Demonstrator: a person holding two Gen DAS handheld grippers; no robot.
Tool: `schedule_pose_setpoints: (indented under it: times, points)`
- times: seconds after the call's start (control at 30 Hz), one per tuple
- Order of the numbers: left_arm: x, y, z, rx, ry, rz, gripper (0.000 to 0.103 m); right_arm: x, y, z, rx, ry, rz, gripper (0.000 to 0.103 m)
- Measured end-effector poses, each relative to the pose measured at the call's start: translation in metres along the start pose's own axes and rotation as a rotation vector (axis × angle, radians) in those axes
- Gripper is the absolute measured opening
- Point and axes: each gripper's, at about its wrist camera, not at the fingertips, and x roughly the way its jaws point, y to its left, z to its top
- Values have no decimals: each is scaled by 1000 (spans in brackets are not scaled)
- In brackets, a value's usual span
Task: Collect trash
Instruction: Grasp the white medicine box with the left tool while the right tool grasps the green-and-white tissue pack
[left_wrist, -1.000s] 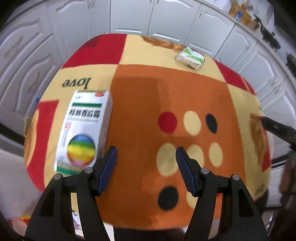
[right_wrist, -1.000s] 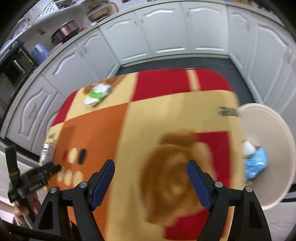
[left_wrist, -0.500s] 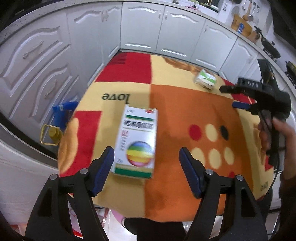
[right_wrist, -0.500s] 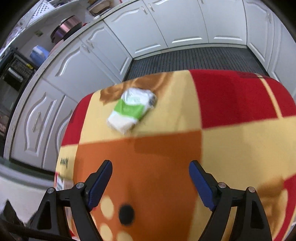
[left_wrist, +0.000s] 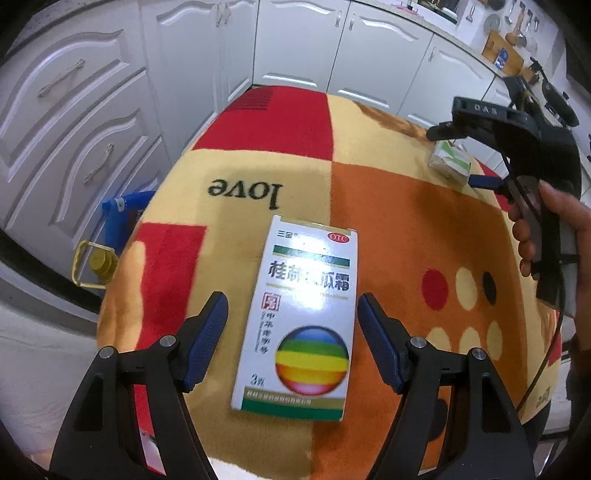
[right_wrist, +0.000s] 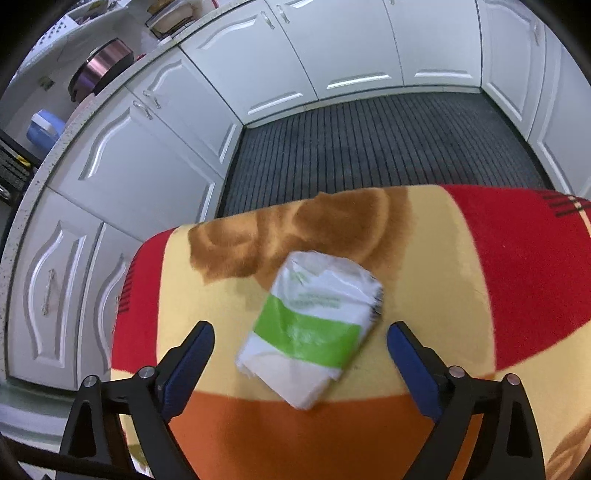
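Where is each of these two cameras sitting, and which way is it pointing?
Left wrist: rides the left claw, looking down over its open fingers at the medicine box; the right claw and hand show.
Right wrist: rides the right claw, facing the tissue pack.
Shared: tablecloth, tissue pack.

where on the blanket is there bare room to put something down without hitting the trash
Free: the red and yellow patch beyond the word "love", and the orange patch between the medicine box and the dots. Crowded: the far right corner, where the right gripper brackets the tissue pack, and around the box between the left gripper's fingers.
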Motion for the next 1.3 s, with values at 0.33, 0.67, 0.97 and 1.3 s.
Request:
schedule_pose_setpoints:
  times: [0.33,0.67,0.97,1.3]
  points:
    - [7,-7,-1,35,3,57,72,-1,8,-13,-152,-58,-81,71]
    - [3,-6,-2,15,-14,10,52,-34,-9,-43,-284,-39,23,39]
    - [-6,-13,-12,3,-2,-45,51,-66,-28,-108,-469,79,9,38]
    - [1,-23,-12,1,10,-3,52,-73,-35,-123,-468,174,29,61]
